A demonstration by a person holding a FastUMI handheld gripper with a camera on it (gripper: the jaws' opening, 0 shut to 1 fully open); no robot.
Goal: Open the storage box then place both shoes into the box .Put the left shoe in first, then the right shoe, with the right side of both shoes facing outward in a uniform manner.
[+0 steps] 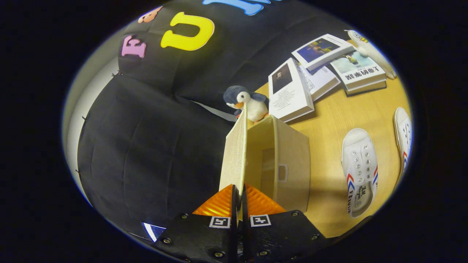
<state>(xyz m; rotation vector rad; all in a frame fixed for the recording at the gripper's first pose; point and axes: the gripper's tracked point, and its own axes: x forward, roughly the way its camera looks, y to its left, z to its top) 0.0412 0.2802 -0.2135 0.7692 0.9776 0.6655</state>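
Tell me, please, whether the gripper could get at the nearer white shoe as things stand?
Probably not yet: the gripper is shut on the box lid, holding it up on edge. The nearer shoe lies uncovered on the table beside the storage box.

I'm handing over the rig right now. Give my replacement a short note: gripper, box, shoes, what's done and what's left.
Gripper: shut on the lid of the box; the lid stands on edge between the fingers, swung up from the box.
Box: open, on the table, inside looks empty from here.
Shoes: both on the table beside the box, neither inside. Near shoe lies closest to the box, far shoe beyond it; I cannot tell which is left.
Done: box opened.
Left: let go of the lid, put in the left shoe, then the right, right sides facing outward.
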